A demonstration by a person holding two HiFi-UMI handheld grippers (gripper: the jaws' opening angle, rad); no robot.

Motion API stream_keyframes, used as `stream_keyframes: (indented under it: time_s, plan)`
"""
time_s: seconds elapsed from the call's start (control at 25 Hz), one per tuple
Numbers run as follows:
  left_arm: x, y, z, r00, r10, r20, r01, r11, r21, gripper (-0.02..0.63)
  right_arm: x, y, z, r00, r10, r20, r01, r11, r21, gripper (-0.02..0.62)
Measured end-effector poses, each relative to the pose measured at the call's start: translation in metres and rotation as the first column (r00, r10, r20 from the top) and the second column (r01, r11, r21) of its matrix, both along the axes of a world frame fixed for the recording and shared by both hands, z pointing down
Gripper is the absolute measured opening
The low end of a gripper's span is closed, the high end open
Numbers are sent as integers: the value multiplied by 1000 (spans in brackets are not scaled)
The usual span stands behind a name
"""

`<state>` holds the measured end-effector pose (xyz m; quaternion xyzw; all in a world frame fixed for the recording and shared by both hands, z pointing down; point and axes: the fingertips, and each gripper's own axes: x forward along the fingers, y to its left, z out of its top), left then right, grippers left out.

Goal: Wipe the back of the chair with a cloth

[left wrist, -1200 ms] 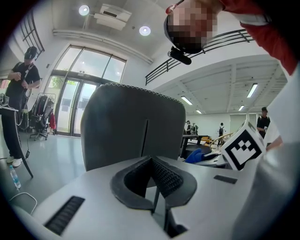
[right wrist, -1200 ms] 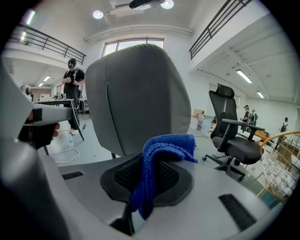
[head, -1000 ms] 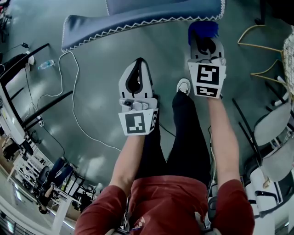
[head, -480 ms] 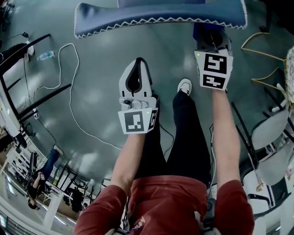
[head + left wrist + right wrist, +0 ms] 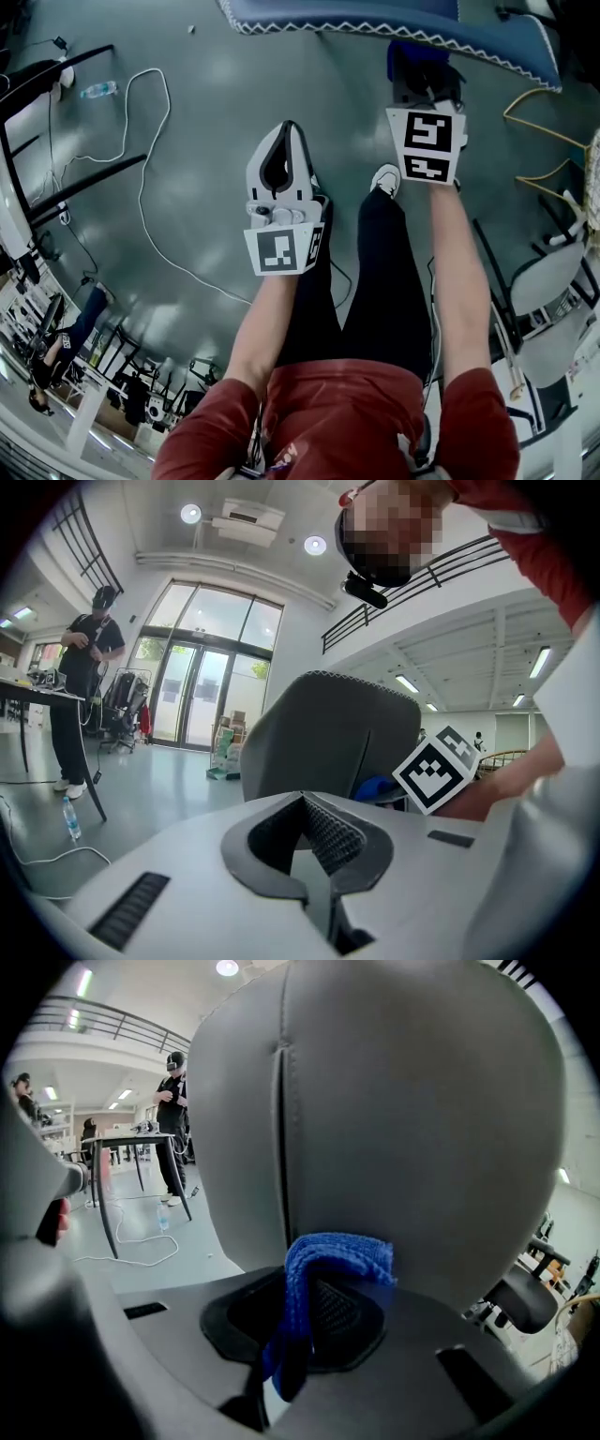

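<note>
- Chair back: upright, grey, with a vertical seam down it; fills most of the right gripper view.
- In the head view, runs across the top of the frame as a rim with white zigzag trim, ahead of both grippers.
- Cloth: blue and folded, clamped between the jaws of the right gripper; pokes out past the tips and presses against the lower part of the chair back.
- Right gripper: held forward on an outstretched arm; in the head view, reaches the chair's rim, with the cloth at its tip.
- Left gripper: jaws pressed together, nothing between them; sits nearer the body than the right gripper, apart from the chair back.
- In the left gripper view, faces the chair back from the side, with the right gripper's marker cube and a bit of blue cloth to the right of it.
- Floor: grey and glossy, with a white cable looping across it and a bottle lying close by.
- Shoe: white, planted on the floor between the two grippers, below dark trousers.
- Person: stands beside a table, left of the chair back in the right gripper view.
</note>
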<state>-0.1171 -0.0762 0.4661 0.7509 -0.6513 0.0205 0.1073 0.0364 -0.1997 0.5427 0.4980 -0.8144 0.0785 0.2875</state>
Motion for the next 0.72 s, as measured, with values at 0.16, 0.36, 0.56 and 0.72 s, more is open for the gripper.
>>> stream_keyframes:
  time_s: [0.16, 0.36, 0.56, 0.72]
  plan:
    - [-18, 8, 0, 999, -33, -13, 33, 999, 1, 13, -18, 2, 3, 1000, -12, 15, 12, 1000, -15, 62]
    - [-41, 21, 4, 997, -79, -5, 79, 997, 1, 14, -32, 3, 7, 999, -1, 49, 3, 999, -37, 61]
    - [-58, 42, 6, 995, -102, 1, 102, 995, 4, 14, -69, 16, 0, 997, -55, 49, 56, 998, -13, 61]
    - [-87, 50, 6, 992, -128, 3, 128, 992, 6, 14, -123, 18, -7, 991, -118, 61, 117, 993, 8, 61]
